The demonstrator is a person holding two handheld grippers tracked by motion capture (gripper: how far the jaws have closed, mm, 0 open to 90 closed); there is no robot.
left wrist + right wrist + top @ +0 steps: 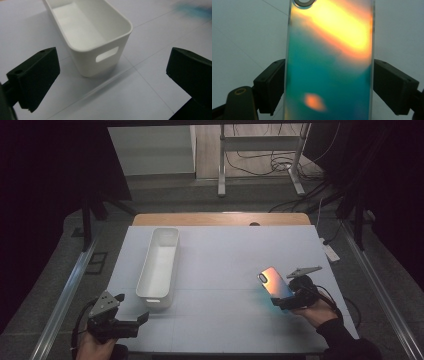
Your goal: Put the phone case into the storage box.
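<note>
At right side of counter (225,265), right hand-held gripper (290,299) gripped phone case (275,282) by long edges, raised, tilted. Left hand-held gripper (131,316) open, empty, near white bin (159,262). Risk: slick case slipping, edge-only hold.

White bin (159,265) stands lengthwise on the pale bench (225,265), handle slot facing near. Beyond, cables (270,162) cross the floor (165,195).

The phone case (275,282) shimmers orange to teal. It is tilted above the table's (225,270) right side, clamped at its long edges.
</note>
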